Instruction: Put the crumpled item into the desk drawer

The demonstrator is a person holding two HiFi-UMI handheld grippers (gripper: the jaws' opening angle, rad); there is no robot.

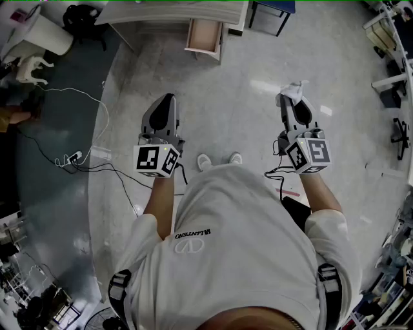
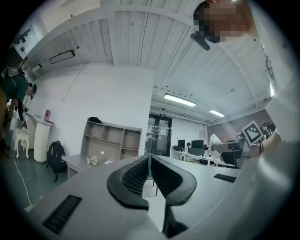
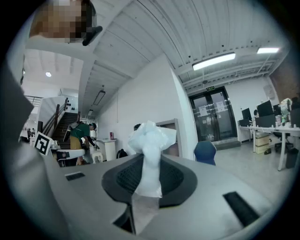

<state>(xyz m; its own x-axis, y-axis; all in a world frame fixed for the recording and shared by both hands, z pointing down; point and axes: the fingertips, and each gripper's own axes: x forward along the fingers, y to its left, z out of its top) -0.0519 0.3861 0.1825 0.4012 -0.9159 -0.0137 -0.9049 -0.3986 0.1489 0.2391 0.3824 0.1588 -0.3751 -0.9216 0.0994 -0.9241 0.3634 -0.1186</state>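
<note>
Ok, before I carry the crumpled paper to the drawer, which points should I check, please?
1. Grip on the paper: ok, the right gripper jaws press on it.
2. Drawer open: ok, it is pulled out from the desk.
3. Left gripper free: ok, jaws together with nothing between them.
4. Way to the drawer: ok, the cables lie off to the left, not ahead.
5. Room inside the drawer: cannot tell, it is too small in the head view.
</note>
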